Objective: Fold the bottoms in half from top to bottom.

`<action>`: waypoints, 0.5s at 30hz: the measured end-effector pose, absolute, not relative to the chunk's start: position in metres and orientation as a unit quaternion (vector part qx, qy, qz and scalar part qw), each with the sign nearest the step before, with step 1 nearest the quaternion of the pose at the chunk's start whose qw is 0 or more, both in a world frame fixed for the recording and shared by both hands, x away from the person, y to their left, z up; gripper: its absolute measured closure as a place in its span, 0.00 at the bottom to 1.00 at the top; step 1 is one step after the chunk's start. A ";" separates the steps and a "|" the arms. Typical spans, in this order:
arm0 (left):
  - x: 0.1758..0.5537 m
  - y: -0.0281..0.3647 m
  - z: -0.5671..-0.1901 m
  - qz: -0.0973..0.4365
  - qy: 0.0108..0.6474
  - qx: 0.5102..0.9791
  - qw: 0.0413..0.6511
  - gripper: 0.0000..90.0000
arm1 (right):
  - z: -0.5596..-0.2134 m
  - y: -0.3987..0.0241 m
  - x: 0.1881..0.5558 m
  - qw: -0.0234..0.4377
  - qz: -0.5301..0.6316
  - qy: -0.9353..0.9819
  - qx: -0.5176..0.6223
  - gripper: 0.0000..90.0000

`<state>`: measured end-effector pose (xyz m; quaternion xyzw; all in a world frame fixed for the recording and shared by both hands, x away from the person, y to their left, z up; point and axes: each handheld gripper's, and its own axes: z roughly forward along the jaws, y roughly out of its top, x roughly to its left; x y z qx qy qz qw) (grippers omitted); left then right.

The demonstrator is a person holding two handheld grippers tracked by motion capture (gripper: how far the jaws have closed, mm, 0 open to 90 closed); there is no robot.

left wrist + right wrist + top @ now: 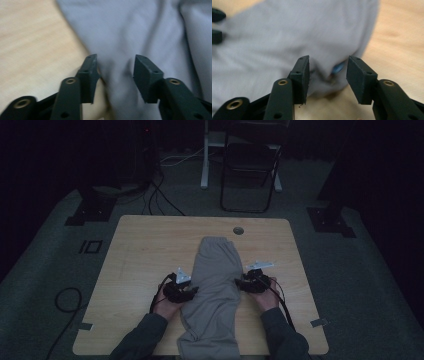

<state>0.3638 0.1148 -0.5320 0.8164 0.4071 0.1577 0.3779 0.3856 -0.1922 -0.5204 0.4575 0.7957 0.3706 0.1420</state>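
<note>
The grey garment [215,290] lies lengthwise along the middle of the wooden table [140,250]. Left gripper [186,291] and right gripper [243,282] flank it — jaws parted, cloth edge between them, not pinched.

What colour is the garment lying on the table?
Plain light grey garment; shows best in the left gripper view.

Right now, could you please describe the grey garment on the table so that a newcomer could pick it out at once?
Start at the light wooden table and look along its middle, between the left gripper and the right gripper. There lies a long grey folded cloth garment, running from near the round hole to the near edge. It is the one soft thing there.
</note>
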 end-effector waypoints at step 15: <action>0.443 0.097 -0.540 0.177 0.467 0.794 0.346 0.47 | -0.527 -0.167 0.458 0.172 0.342 0.767 0.515 0.51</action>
